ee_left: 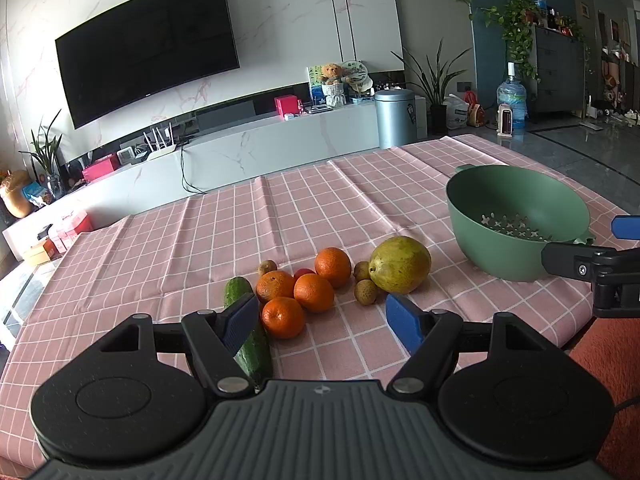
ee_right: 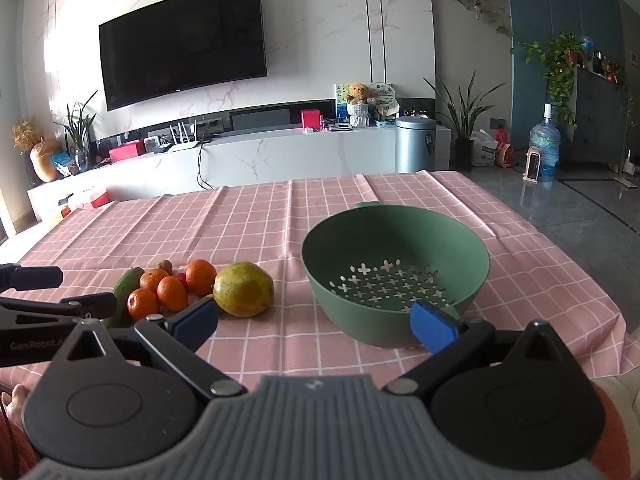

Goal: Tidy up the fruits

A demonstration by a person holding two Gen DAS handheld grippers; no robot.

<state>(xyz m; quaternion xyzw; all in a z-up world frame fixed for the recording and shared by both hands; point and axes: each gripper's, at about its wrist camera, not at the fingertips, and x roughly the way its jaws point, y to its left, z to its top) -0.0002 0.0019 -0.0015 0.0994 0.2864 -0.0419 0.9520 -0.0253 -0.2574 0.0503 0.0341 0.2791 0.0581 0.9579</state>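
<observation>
Both the left hand-held gripper (ee_left: 322, 320) and the right hand-held gripper (ee_right: 316, 322) gape wide, empty; "Gen.Robot.AI" reads at lower left beside oranges (ee_right: 173, 293) and the colander (ee_right: 396, 240).

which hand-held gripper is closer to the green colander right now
Right. The right hand-held gripper hangs open at the green colander's near rim; the left hand-held gripper sits open over the fruit pile.

**Living room with marble wall and long low console**

A white marble-veined wall (ee_right: 320, 20) fills the upper frame, with a dark curved television (ee_right: 182, 42) at upper left. Below it runs a long white console (ee_right: 280, 156). A grey cylindrical bin (ee_right: 416, 144) stands at centre right beside a potted plant (ee_right: 464, 120). Glossy grey floor (ee_right: 560, 208) stretches right, toward a blue wall panel (ee_right: 532, 40).
</observation>
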